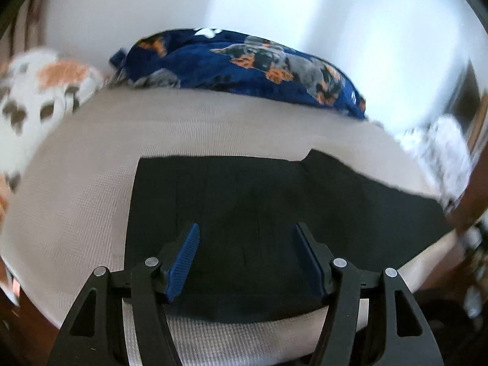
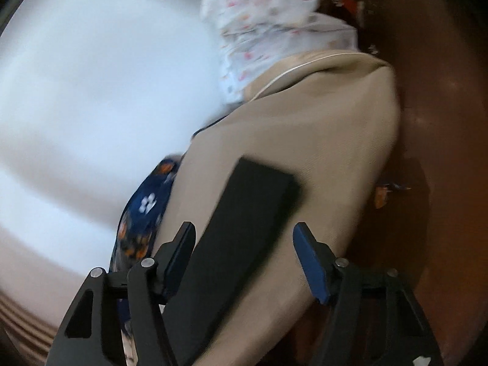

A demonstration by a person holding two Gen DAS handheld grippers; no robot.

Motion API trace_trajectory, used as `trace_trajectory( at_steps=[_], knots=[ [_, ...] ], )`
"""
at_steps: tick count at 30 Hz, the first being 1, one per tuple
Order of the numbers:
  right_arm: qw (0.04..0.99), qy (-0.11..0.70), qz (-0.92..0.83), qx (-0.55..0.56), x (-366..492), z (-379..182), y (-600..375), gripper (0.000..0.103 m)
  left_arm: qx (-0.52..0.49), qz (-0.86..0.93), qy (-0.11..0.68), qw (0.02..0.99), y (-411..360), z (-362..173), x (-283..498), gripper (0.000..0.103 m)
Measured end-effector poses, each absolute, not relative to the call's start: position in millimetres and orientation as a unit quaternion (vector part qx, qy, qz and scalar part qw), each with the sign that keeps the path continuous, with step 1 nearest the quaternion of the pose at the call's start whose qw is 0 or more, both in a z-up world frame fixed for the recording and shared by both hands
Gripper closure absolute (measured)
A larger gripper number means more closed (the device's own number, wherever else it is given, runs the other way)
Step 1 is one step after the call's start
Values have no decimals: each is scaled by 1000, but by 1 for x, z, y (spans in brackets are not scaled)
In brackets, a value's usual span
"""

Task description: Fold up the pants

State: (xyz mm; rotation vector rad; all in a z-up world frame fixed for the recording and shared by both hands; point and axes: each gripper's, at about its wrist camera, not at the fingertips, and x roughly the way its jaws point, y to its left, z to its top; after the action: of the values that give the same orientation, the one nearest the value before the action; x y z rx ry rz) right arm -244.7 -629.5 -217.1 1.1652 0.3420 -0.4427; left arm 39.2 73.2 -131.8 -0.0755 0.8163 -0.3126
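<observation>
Black pants [image 1: 244,201] lie flat on a beige bed cover [image 1: 91,158], waist end to the left and the legs running off to the right. My left gripper [image 1: 245,244] is open and empty, its blue-padded fingers hovering over the pants' near part. In the right wrist view the pants [image 2: 244,228] show as a long dark strip on the beige cover [image 2: 320,140]. My right gripper [image 2: 244,244] is open and empty above that strip, seen at a tilted angle. Both views are blurred by motion.
A navy blanket with dog prints [image 1: 244,64] is bunched at the far side of the bed by a white wall. A white spotted cloth [image 1: 33,91] lies at the left, and a white patterned bundle [image 2: 268,21] at the bed's end. Brown floor [image 2: 442,122] borders the bed.
</observation>
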Motion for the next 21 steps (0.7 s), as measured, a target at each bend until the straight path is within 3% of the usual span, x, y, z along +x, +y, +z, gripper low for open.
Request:
trace_trajectory(
  at_steps=[6,10,15,18,20,21],
  knots=[
    [792,138,-156,575,-222,-232,-648,43,-53,-138,419,896,70,-147,58,39],
    [787,197,-191,552,-193,-232,-650,43,-51,-125,430,893,70,-156,66,39],
    [764,164,-204,590,-192,-241,-650,43,-45,-116,436,892,70,-167,72,39],
    [775,186,-210,567,-177,-241,-648,44,-55,-117,440,889,75,-173,75,39],
    [793,208,-240,519,-173,-230,-642,69,-56,-117,437,890,75,-174,74,39],
    [796,212,-250,509,-168,-231,-650,94,-55,-118,436,890,75,-175,75,38]
  ],
)
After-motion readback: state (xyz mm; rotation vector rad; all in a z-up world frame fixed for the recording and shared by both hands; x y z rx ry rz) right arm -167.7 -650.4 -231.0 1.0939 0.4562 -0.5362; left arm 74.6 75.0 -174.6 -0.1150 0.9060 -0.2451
